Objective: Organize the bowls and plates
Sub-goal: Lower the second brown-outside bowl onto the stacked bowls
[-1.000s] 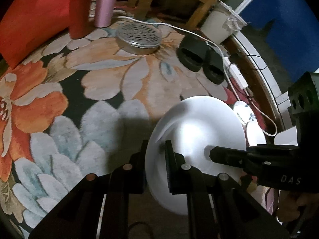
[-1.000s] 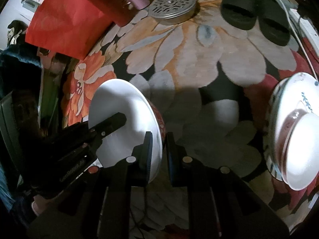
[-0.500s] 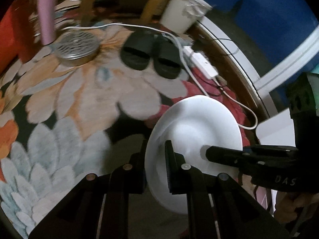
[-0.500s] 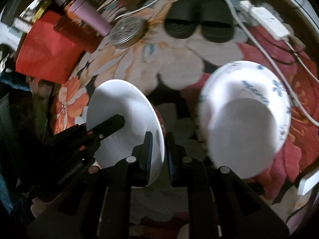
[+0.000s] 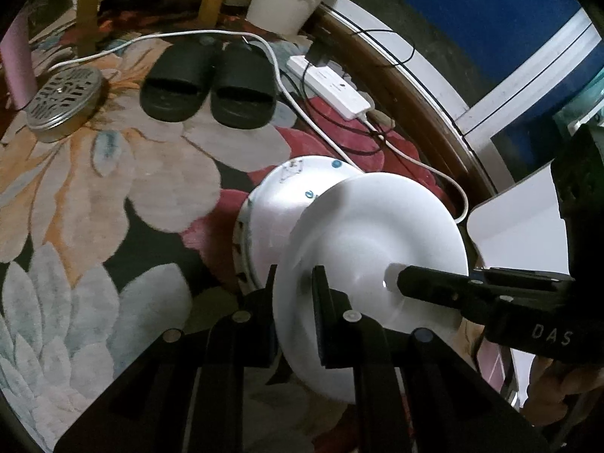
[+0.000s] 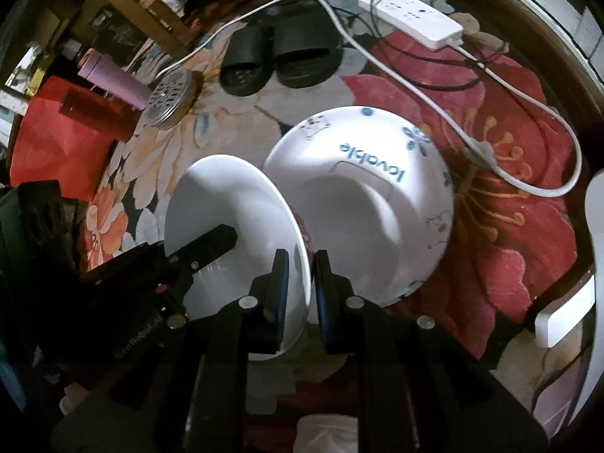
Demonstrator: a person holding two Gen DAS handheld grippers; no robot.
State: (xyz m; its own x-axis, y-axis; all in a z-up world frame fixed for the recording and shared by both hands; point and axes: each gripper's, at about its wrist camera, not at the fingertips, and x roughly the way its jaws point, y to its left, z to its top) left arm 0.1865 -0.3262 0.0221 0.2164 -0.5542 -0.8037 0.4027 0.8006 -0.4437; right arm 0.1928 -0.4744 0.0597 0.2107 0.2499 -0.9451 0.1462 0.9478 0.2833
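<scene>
Right now I have both grippers clamped on the same white bowl [image 5: 372, 249], one on each side of its rim. My left gripper [image 5: 294, 317] has its fingers [image 5: 324, 321] drawn in tight, pinching the near edge of the bowl between the pads, one pad inside the bowl and the other behind its outer wall. My right gripper [image 6: 302, 294] does the same on the opposite edge: its fingers [image 6: 277, 294] are nearly together with only the thin rim between them. Each camera sees the other gripper's finger reaching in across the bowl's inner face, from the right in the left wrist view and from the left in the right wrist view.

Both grippers point steeply down toward the floor, the right one more so. The bowl is held off the floral rug [image 5: 113, 173], tilted on edge so I look into its white inside; a red pattern shows on its outer wall in the right wrist view.

Just past it, a larger white dish with blue print [image 6: 377, 173] lies on the rug, and the held bowl overlaps its near side in both views; whether they touch I cannot tell.

Farther back on the rug sit black slippers [image 5: 205, 83], a white power strip [image 5: 332, 88] with its cable, and a round metal perforated lid [image 5: 62, 100].
</scene>
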